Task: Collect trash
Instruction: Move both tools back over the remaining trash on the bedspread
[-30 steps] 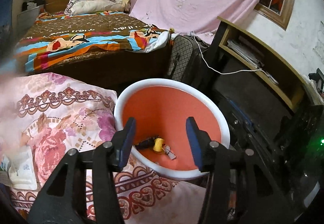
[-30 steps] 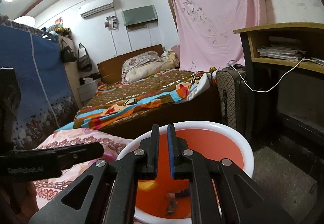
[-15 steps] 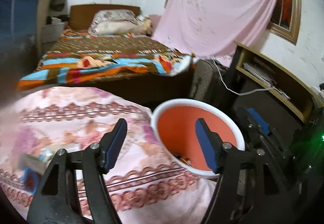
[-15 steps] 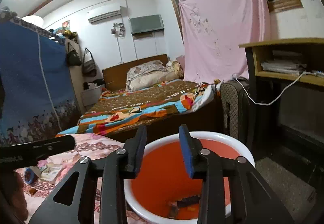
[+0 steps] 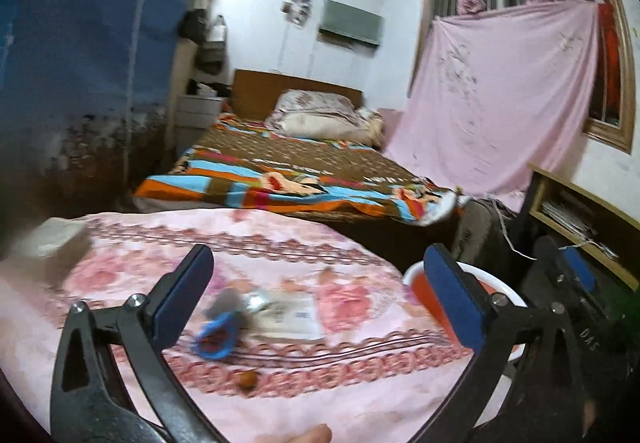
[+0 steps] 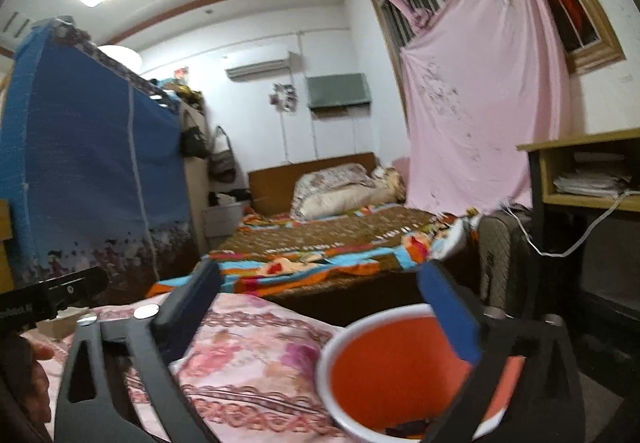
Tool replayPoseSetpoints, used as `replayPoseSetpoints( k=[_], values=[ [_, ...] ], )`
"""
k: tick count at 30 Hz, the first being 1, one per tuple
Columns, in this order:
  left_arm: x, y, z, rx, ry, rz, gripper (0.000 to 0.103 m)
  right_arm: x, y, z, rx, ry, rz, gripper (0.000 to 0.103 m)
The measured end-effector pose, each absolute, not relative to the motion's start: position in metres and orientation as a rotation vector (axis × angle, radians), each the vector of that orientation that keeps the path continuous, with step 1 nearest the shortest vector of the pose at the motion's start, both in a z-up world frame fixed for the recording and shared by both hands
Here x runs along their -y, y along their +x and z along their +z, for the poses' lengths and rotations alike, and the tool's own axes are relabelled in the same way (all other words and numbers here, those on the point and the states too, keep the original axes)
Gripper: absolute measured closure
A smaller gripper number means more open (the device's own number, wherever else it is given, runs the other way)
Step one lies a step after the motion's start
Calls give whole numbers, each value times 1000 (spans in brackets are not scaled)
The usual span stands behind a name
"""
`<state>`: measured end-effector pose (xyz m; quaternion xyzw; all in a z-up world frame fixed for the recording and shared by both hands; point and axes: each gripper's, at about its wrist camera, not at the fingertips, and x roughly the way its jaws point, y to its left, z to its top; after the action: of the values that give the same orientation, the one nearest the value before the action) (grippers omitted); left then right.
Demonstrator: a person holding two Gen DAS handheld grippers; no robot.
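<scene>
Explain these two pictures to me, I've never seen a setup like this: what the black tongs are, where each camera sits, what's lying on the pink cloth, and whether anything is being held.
There is no robot here. A person carries a two-fingered claw in each hand, with a camera on each looking out along the fingers. One picture is from the left claw, the other from the right claw. Both claws have just been opening and now gape wide, with nothing between the fingers. On the pink flowered cloth lie a blue wrapper, some blurred paper scraps and a small brown bit. Beside the cloth stands an orange bucket with a white rim, some dark bits showing at its bottom.
</scene>
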<state>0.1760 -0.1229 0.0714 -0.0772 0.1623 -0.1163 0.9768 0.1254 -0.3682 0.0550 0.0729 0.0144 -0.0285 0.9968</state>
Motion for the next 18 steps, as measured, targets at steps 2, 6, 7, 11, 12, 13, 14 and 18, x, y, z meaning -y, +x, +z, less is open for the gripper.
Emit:
replayPoseSetpoints(
  k=[2,6,7,11,12,13,14,18],
  values=[
    [109,169,70,-311,-154,-196,11,358,124,59,-18,132,-31,0],
    [84,152,67,-274,-145,-137,11,341,121,64,-13,112,3,0],
    [77,148,65,-264,-145,-120,11,335,120,66,-6,99,15,0],
    [52,134,59,-232,-149,-68,11,318,114,68,19,60,42,0],
    [48,133,58,-229,-149,-60,11,313,112,68,26,55,51,0],
    [44,131,58,-225,-149,-53,11,309,110,68,32,51,62,0],
    [39,129,57,-219,-147,-47,11,306,109,68,36,49,70,0],
    [27,122,56,-201,-137,-53,11,288,105,65,37,28,109,0]
  ],
)
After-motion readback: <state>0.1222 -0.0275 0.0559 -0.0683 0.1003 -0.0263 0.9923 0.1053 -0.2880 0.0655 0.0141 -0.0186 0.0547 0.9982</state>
